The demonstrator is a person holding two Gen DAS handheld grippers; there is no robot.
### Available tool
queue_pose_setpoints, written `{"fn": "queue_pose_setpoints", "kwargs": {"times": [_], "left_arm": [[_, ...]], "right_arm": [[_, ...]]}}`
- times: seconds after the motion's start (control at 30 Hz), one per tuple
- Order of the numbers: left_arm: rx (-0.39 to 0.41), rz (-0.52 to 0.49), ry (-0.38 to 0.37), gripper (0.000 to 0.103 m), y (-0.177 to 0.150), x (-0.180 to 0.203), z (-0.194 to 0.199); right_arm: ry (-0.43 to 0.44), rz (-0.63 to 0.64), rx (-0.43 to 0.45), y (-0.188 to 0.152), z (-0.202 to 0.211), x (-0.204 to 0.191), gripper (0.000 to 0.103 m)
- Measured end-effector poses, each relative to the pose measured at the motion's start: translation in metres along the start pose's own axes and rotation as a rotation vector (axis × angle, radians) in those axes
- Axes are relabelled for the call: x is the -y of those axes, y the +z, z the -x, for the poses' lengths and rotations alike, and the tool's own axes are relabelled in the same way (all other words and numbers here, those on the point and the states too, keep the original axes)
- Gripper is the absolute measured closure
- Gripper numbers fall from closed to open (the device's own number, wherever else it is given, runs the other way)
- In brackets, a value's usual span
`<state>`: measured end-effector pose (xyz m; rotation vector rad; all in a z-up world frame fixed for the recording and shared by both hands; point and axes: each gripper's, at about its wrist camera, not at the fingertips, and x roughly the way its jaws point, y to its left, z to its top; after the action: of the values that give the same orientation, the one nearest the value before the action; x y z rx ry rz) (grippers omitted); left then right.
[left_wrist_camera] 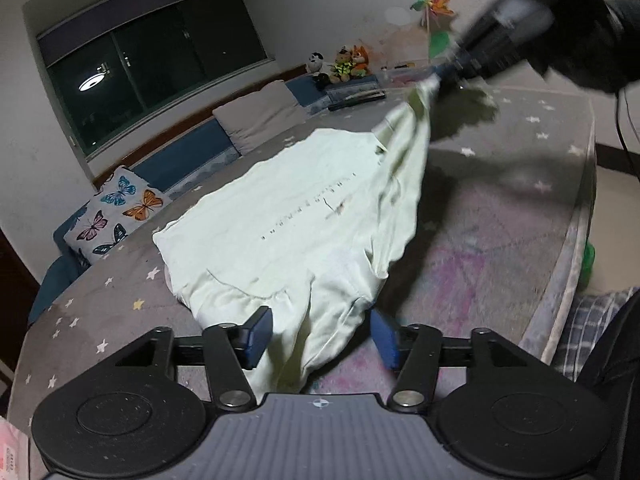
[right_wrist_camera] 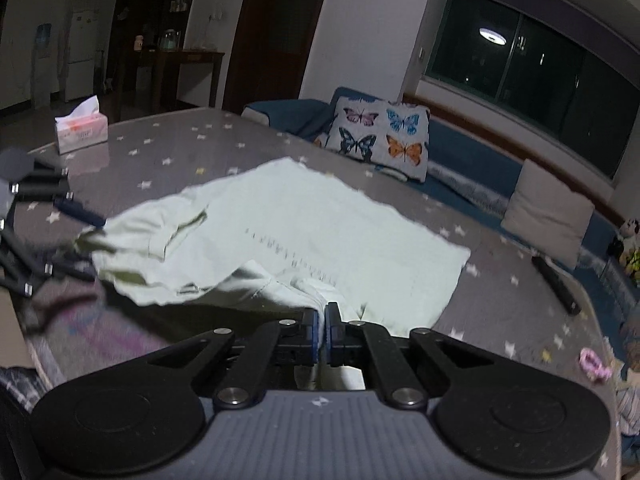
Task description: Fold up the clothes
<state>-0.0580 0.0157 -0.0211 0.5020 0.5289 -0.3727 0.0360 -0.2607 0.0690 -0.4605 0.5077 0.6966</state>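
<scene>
A pale green T-shirt with a line of small print lies spread on the grey star-patterned table cover. My left gripper is open, and a bunched edge of the shirt drapes between its blue fingers. In the right wrist view the left gripper shows at the left edge, astride the shirt's sleeve end. My right gripper is shut on a fold of the T-shirt. Seen from the left wrist, the right gripper holds that end lifted above the table, blurred.
A tissue box stands at the table's far corner. A black remote and a pink hair tie lie near the right side. A butterfly pillow, a beige cushion and stuffed toys line the bench behind.
</scene>
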Motion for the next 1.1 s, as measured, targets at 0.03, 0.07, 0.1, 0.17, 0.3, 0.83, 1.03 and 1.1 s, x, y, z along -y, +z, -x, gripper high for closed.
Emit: {"fn": "queue_pose_setpoints", "kwargs": {"times": [0.03,0.07,0.1,0.17,0.3,0.83,1.03,1.1], "left_arm": [[-0.002,-0.012,0.001,0.044,-0.001,0.002,-0.002],[-0.004,-0.025,0.003,0.044,-0.002,0.004,-0.004],[-0.007,-0.037,0.004,0.044,-0.003,0.005,-0.006],[-0.011,-0.061,0.005,0.044,-0.004,0.009,-0.010],[-0.007,-0.054,-0.002,0.044,-0.003,0.008,-0.018],[-0.011,-0.041,0.040,0.098,0.003,-0.012,0.023],[0.024,-0.104,0.045,0.098,0.010,-0.007,0.088],[0.034,-0.119,0.052,0.098,0.015,-0.009,0.102]], "right_arm": [[-0.002,0.004,0.005,0.004,0.000,0.000,0.100],[-0.001,0.006,0.007,0.008,-0.001,0.000,0.100],[-0.002,0.009,0.012,0.013,-0.001,0.000,0.100],[-0.011,0.019,0.019,0.020,-0.001,-0.001,0.101],[-0.021,0.031,0.033,0.030,-0.001,0.000,0.101],[0.008,-0.015,0.072,-0.006,0.035,-0.010,0.101],[0.053,-0.024,0.106,-0.018,0.088,-0.025,0.101],[0.070,-0.026,0.114,-0.018,0.103,-0.030,0.101]]}}
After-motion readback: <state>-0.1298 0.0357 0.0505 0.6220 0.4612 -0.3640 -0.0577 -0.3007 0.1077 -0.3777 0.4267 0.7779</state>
